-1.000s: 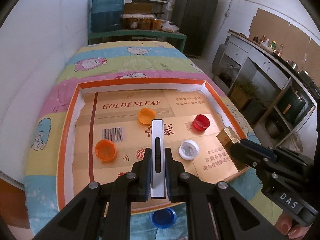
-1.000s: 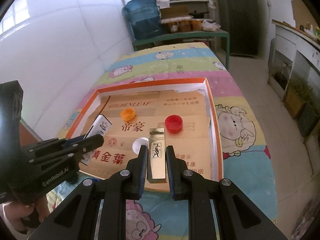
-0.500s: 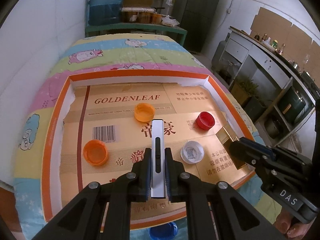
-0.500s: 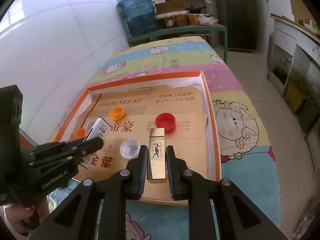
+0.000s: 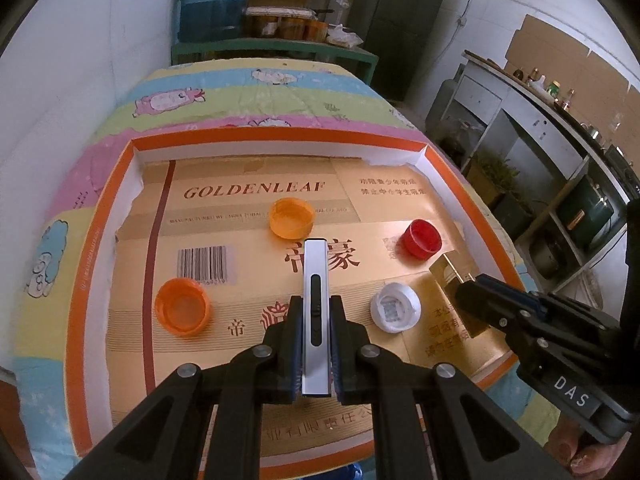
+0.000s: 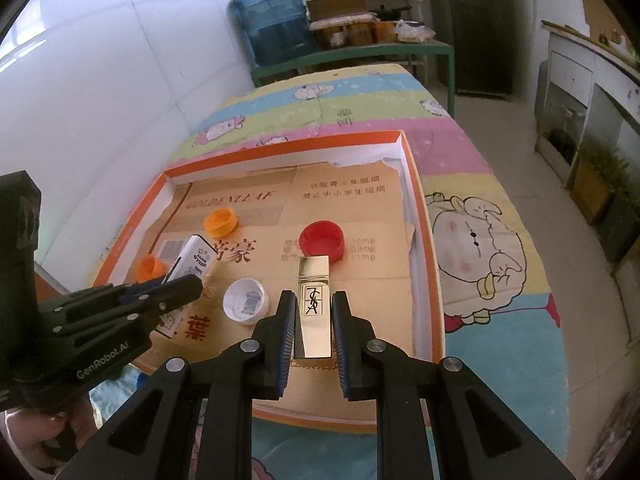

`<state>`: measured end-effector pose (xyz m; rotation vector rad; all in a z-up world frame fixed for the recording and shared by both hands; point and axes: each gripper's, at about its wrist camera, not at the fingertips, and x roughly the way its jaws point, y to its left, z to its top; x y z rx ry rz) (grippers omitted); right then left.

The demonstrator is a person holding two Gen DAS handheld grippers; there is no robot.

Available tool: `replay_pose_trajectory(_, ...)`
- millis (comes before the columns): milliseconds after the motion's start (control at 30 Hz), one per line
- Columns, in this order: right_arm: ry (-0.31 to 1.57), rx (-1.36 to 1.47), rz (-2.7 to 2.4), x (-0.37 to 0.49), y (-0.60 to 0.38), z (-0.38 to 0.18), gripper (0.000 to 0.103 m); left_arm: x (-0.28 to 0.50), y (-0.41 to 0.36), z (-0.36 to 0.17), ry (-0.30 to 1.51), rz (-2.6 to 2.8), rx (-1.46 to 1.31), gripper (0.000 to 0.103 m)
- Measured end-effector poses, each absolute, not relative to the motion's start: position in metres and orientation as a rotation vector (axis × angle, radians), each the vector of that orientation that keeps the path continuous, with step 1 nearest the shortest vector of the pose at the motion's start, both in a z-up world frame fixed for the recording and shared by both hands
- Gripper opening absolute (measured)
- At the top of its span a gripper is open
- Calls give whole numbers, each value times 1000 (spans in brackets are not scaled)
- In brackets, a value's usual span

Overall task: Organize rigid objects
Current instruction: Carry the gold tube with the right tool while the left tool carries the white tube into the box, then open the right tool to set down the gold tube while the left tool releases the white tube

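In the left wrist view my left gripper (image 5: 316, 305) is shut on a slim white box (image 5: 315, 276), held above the cardboard floor of an orange-rimmed tray (image 5: 95, 240). Around it lie two orange caps (image 5: 291, 218) (image 5: 182, 306), a red cap (image 5: 422, 238) and a white cap (image 5: 395, 307). In the right wrist view my right gripper (image 6: 314, 298) is shut on a gold box (image 6: 314, 274) with a black logo, over the tray's near right part. The right gripper (image 5: 474, 296) also shows from the side, as does the left gripper (image 6: 188, 284) with its white box (image 6: 196, 258).
The tray sits on a striped cartoon bedspread (image 6: 480, 216). A white wall (image 5: 60, 80) runs along the left. A blue water jug (image 6: 276, 24) and a green table (image 5: 272, 46) stand beyond the bed. Shelving (image 5: 560, 168) lines the right. A blue cap (image 5: 352, 471) peeks at the bottom edge.
Both grippers have moved forward and lower over the tray, which looks larger. The blue cap has slid almost out of the left view's bottom. Both grips are unchanged.
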<state>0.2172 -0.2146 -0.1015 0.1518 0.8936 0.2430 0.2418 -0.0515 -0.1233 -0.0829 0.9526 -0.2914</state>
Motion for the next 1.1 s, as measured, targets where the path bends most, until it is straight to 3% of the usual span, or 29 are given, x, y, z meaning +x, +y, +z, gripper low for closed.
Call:
replay_pose_trajectory(600, 891, 103, 237, 221, -208, -112, 19, 242, -51, -127, 936, -303, -84, 13)
replay_pose_trajectory(700, 896, 103, 243, 221, -207, -113, 19, 242, -51, -126, 937, -312, -91, 20)
replay_pose_trajectory(833, 898, 115, 249, 221, -208, -113, 21, 242, -50, -124, 927, -300, -89, 50)
replay_pose_trajectory(1100, 889, 109, 253, 219, -207, -110, 29, 240, -48, -118, 907, -295, -92, 50)
